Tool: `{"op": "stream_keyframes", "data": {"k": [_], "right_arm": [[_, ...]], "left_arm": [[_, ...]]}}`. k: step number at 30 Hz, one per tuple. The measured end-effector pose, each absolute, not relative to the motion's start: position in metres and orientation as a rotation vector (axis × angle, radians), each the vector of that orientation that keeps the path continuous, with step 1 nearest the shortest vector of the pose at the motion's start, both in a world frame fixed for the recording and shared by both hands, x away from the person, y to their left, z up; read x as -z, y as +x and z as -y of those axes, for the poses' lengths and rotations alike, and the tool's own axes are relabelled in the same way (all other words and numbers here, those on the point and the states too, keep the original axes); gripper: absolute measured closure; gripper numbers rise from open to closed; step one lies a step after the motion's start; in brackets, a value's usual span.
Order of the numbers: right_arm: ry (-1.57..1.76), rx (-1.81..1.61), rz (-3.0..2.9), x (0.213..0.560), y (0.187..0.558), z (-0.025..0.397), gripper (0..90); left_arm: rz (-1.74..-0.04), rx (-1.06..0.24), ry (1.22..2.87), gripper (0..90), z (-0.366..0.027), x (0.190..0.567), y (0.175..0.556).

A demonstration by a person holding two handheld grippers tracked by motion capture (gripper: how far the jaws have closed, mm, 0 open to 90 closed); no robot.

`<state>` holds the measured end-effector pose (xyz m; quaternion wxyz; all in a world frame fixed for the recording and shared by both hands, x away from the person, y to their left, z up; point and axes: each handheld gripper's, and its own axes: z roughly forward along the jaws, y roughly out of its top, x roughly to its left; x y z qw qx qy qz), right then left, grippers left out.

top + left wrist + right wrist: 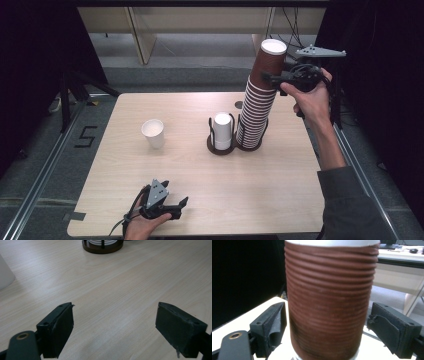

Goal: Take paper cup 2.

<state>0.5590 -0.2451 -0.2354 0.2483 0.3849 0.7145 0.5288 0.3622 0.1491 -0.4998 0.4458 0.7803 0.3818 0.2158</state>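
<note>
- Brown ribbed top cup (270, 62) is sitting at the very peak of the tall stack (256, 112), which is standing in the right ring of the cup holder (234, 146) near the middle of the table (200, 190).
- Right gripper (270, 78) is hovering up there with its jaws spread on both sides of that cup. In the right gripper view the cup wall (329, 302) is sitting between the pads with a gap on each side, so nothing is being squeezed yet.
- Left gripper (172, 205) is resting low at the near edge of the table, jaws wide apart, holding nothing.
- White cup (153, 133) is standing alone on the left, and a short white stack (222, 131) is filling the left ring.
- Tips for this grab, just my take: I'd be closing gently, since paper crushes easily, and gripping on the ribs well above the rim of the cup below.
- I'd be lifting straight up along the lean of the stack, not sideways, because that tower looks tippy.
- If two cups come away together, the free left gripper could be steadying the stack lower down.
</note>
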Motion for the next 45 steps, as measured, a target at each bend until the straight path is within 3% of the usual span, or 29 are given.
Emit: {"op": "stream_keyframes", "data": {"k": [28, 45], "right_arm": [[1.060, -1.406, -1.955, 0.223, 0.577, 0.230, 16.7], [1.015, -1.509, -1.831, 0.175, 0.562, 0.236, 17.2]], "left_arm": [[-0.941, -0.540, 1.943, 14.6, -0.149, 0.500, 0.362], [-0.930, -0.533, 1.967, 14.6, -0.147, 0.502, 0.364]]}}
